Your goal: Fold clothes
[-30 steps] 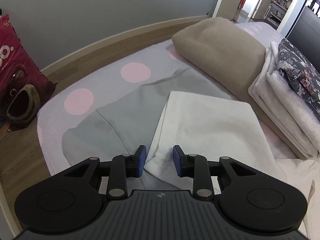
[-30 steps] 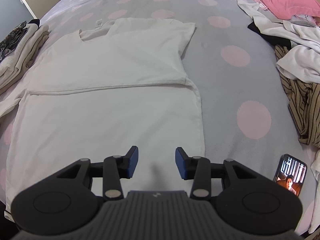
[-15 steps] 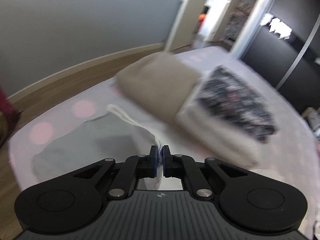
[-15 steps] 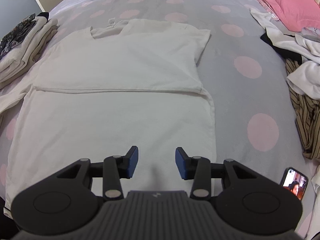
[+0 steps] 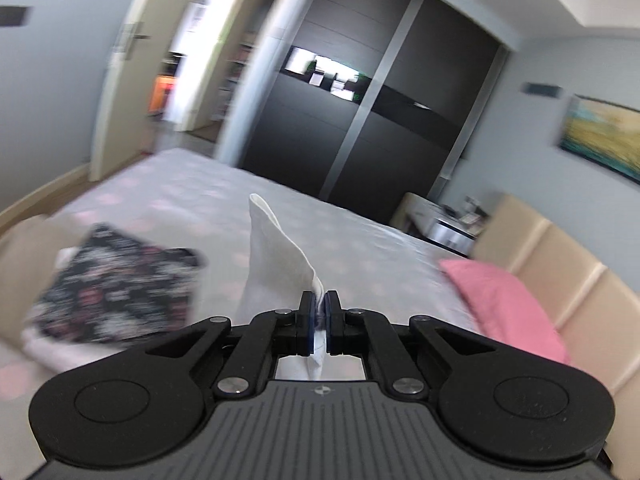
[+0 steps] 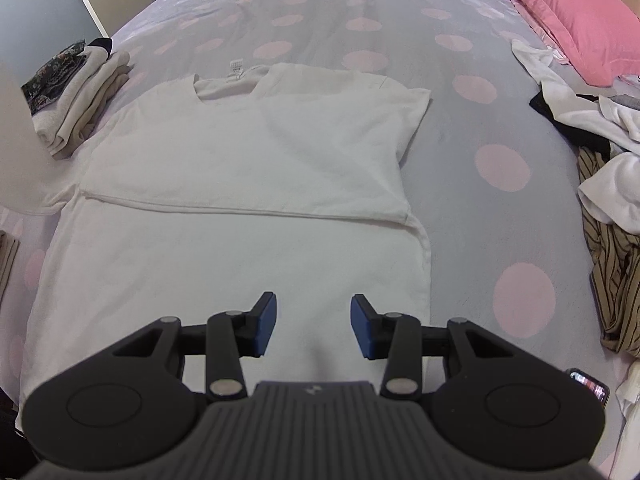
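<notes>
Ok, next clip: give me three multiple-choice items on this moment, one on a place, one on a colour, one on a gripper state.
1. Where is the stack of folded clothes relative to the white T-shirt in the right wrist view?
A. at its upper left
B. on top of it
C. at its lower right

2. What colour is the pillow?
A. green
B. pink
C. black

3. What is the state of the left hand-held gripper?
A. wide open over the bed
B. shut on nothing
C. shut on white cloth

Answers:
1 A: the stack sits on the bedspread past the shirt's left shoulder.
2 B: it is plainly pink at the bed's head.
3 C: white fabric is pinched between the closed fingers and stands up ahead of them.
</notes>
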`<state>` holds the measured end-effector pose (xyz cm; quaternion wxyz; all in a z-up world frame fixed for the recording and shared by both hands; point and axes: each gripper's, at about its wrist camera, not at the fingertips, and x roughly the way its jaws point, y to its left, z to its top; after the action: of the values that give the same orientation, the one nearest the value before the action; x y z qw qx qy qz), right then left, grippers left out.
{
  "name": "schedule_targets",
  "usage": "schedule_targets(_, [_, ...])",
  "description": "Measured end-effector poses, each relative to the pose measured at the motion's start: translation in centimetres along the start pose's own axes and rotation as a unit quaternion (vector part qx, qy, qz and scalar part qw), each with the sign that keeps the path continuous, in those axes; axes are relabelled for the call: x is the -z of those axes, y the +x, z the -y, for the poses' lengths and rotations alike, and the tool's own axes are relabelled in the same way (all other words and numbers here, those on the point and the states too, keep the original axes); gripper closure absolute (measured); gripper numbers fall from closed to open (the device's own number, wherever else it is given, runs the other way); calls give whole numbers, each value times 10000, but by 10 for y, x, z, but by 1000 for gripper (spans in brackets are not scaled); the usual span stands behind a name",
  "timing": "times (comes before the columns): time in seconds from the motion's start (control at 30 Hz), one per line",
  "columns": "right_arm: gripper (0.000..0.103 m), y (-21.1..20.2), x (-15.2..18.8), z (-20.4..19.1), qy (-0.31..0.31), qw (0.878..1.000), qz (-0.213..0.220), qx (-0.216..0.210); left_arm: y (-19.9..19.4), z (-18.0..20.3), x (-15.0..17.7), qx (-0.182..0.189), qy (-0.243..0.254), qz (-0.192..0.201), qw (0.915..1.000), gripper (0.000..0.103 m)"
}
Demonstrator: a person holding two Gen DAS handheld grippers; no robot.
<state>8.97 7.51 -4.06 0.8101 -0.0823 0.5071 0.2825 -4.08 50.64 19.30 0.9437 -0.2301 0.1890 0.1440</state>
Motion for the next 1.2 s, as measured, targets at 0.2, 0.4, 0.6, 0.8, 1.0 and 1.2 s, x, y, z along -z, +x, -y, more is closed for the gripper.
schedule_targets(0.2, [58, 0, -21, 20, 13, 9999, 125, 88, 65, 79, 28, 652, 431, -541, 9955, 100])
schedule_targets(0.4, [58, 6, -41, 39, 3, 9998, 175, 134, 136, 138, 79, 1257, 637, -1292, 9815, 100])
schedule_targets(0.6, [58, 28, -55, 57, 60, 9997, 49, 247, 205, 177, 149, 1556, 803, -2022, 9636, 100])
schedule_targets(0.8, [58, 55, -57, 75, 336, 9987, -300, 252, 261, 188, 226, 1609, 824, -2849, 9414, 100])
schedule_targets(1.0, [58, 73, -59, 81, 499, 9973, -511, 197, 281, 180, 264, 1625, 699, -3394, 9239, 78])
schedule_targets(1.2, [58, 88, -83, 77, 624, 9974, -360, -25, 270, 150, 233, 1407, 721, -3165, 9353, 75])
